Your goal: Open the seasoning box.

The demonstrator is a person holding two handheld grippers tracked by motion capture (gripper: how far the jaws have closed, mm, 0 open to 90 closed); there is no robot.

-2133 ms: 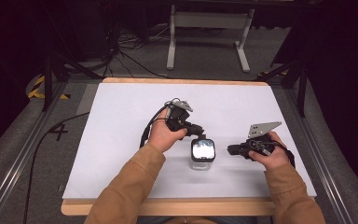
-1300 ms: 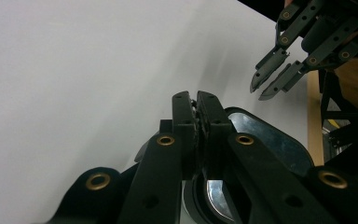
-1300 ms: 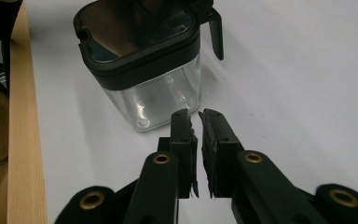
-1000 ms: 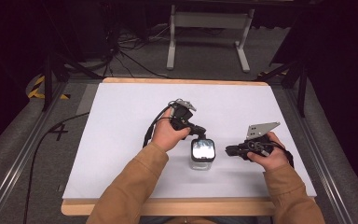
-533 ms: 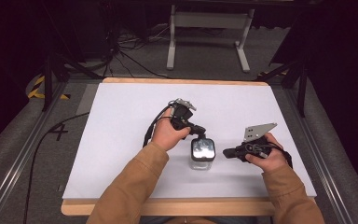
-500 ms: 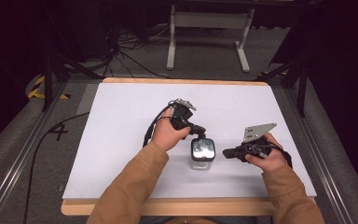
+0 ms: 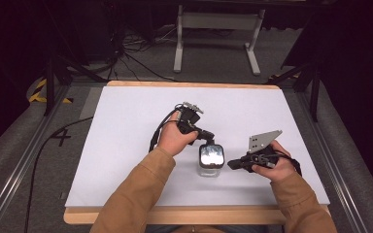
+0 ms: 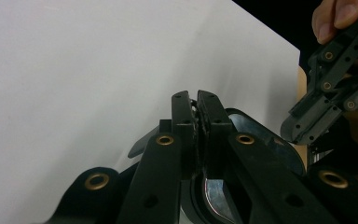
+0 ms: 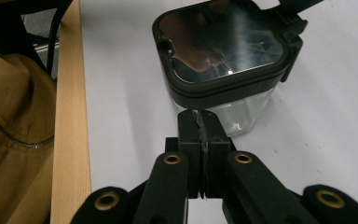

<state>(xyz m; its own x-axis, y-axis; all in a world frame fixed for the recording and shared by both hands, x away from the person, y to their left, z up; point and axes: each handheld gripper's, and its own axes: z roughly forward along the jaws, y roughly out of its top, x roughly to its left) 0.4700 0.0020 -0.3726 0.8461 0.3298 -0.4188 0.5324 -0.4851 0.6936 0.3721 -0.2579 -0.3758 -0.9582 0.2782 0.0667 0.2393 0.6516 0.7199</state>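
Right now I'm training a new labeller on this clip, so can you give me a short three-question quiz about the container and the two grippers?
1. True or false: the container stands between the left gripper and the right gripper.
2. What colour is the container's lid? A) white B) black C) orange
3. Fill in: in the right gripper view, the right gripper's jaws are pressed ____.

Key: 1 true. 2 B: a black frame around a shiny pane, over a clear body. 3 together, with nothing between them, just short of the container's side.
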